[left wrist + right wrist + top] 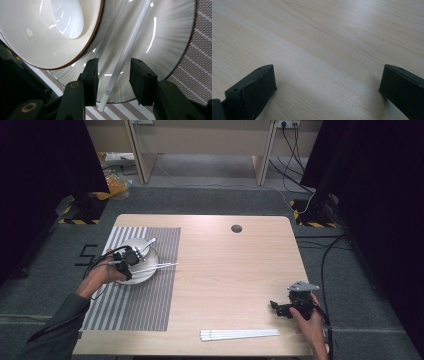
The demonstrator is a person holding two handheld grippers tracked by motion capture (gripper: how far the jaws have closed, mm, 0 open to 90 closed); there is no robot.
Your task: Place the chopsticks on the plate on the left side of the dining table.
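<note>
White chopsticks (240, 334): four; plate (150, 269): one

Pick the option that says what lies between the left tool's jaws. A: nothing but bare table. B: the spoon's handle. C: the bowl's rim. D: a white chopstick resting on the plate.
D: in the left gripper view the open left tool straddles a white chopstick lying across the plate, beside the bowl.
</note>
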